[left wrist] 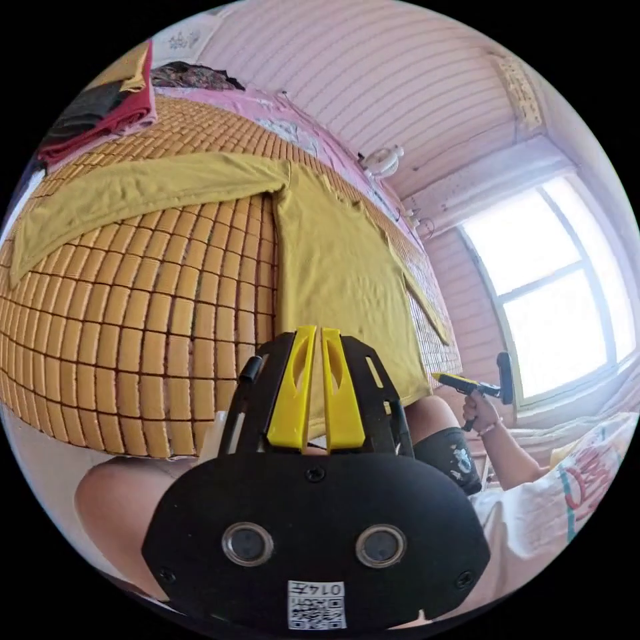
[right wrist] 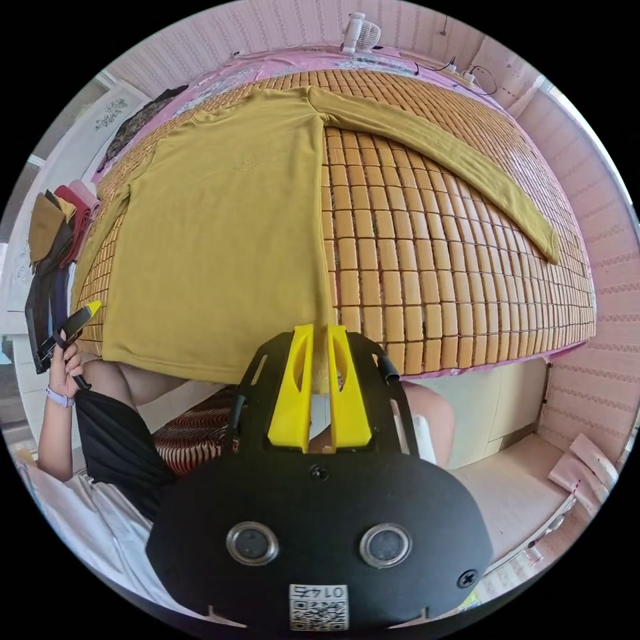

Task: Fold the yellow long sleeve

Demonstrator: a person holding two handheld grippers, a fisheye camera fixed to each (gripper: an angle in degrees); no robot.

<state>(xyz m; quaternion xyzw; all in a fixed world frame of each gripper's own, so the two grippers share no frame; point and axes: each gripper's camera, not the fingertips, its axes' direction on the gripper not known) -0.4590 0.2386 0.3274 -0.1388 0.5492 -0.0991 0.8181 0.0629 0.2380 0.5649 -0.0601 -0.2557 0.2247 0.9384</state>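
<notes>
yellow long sleeve (right wrist: 227, 220) spread flat on the bamboo mat (right wrist: 427, 267), both grippers' jaws clenched on its hem corners

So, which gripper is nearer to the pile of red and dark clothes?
Left. The left gripper is at the yellow long sleeve's hem corner beside the pile; the right gripper is at the opposite hem corner.

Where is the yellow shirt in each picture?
Left gripper view: the yellow shirt lies flat on the mat in the middle, one sleeve stretching to the left edge, its hem just beyond the left gripper.
Right gripper view: the yellow shirt spreads over the left and middle, one sleeve reaching right, its hem corner by the right gripper.
Shared landmark: the bamboo mat beneath it.
</notes>
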